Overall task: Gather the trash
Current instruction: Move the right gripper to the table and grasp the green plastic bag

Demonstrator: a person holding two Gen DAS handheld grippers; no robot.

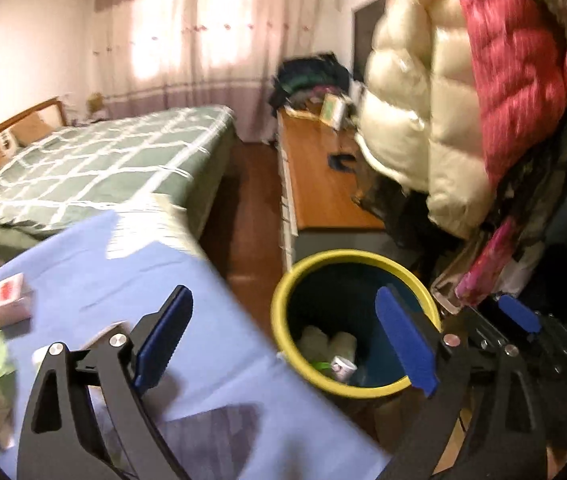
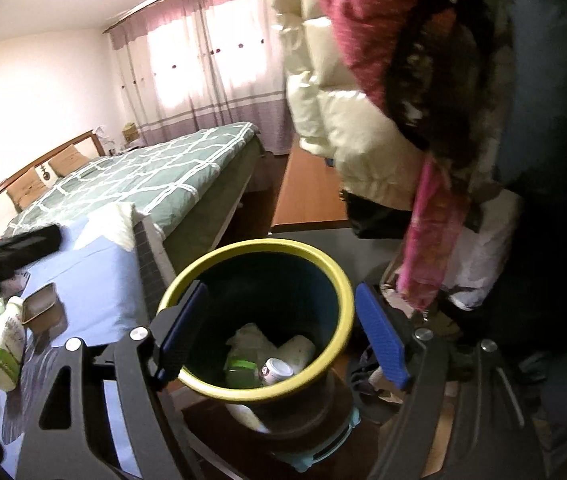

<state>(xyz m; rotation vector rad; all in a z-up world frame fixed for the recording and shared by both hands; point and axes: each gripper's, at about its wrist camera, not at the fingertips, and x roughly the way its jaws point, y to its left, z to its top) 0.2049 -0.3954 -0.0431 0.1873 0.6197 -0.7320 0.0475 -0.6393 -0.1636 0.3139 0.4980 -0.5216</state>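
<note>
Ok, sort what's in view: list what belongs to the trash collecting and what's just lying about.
Belongs to the job:
- bin, yellow rim, trash already inside
- can in it
- small box on the blue cloth
- white bottle
- left gripper and right gripper, both open and empty

Just lying about:
- bed
- hanging jackets
- curtains

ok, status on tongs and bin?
Both tongs open, empty: left, right. Bin holds trash. More left on blue table. Nothing blocking.
</note>
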